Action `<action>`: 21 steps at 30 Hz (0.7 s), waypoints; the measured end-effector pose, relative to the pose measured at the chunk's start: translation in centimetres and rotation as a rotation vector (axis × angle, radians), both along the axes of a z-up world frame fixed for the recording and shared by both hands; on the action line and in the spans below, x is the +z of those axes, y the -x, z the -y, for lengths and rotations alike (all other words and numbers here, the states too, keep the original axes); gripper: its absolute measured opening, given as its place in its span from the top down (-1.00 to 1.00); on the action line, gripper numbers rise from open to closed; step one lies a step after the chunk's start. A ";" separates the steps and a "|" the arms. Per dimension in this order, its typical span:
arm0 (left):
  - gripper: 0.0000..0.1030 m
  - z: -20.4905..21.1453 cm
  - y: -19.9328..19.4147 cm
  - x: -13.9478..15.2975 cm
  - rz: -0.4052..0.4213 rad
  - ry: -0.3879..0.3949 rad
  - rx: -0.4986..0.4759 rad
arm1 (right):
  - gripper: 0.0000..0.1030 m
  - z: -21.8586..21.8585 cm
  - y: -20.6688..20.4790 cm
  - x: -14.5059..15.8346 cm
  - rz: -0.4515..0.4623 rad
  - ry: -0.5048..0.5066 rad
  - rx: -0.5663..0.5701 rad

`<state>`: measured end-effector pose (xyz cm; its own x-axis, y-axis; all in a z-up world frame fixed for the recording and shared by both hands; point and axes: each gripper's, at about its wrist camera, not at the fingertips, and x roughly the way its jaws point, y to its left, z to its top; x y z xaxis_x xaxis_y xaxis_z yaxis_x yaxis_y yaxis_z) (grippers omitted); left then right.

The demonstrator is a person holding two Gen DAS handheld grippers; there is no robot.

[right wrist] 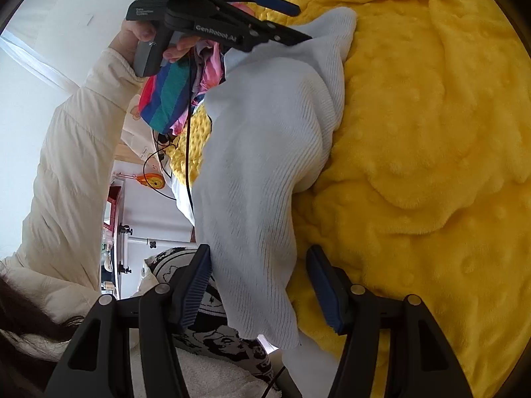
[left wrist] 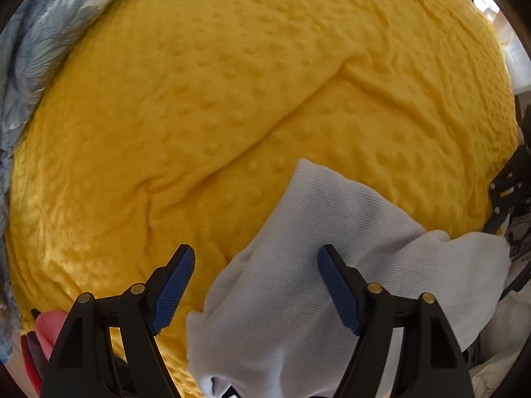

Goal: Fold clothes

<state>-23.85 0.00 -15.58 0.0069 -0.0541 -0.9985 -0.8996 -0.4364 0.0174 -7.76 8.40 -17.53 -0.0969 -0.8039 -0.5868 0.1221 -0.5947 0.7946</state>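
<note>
Yellow dimpled blanket (left wrist: 232, 99) lies under a white ribbed garment (left wrist: 298, 265). My left gripper (left wrist: 255, 285) and right gripper (right wrist: 259, 288) both hover spread wide, pinching nothing.

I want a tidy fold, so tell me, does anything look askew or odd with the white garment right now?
Yes. The white ribbed garment lies bunched and rumpled rather than flat, and part of it hangs off the edge of the yellow dotted blanket. Both the left gripper and right gripper are open around it, neither gripping.
</note>
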 end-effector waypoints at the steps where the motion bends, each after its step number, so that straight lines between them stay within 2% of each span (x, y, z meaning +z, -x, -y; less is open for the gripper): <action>1: -0.52 0.0 -0.4 -0.1 0.003 -0.001 -0.016 | -0.19 0.2 0.1 -0.1 0.001 -0.003 0.002; 4: -0.52 0.1 -1.3 -0.2 0.011 -0.005 -0.040 | -0.18 0.3 0.2 -0.4 0.012 -0.001 0.004; 11: -0.50 1.0 -2.3 -0.6 0.053 -0.018 -0.031 | -0.19 0.5 0.3 -0.4 0.015 -0.004 0.006; 21: -0.50 1.2 -2.8 -1.7 0.091 0.001 -0.031 | -0.19 0.4 0.4 -0.7 0.025 0.015 0.005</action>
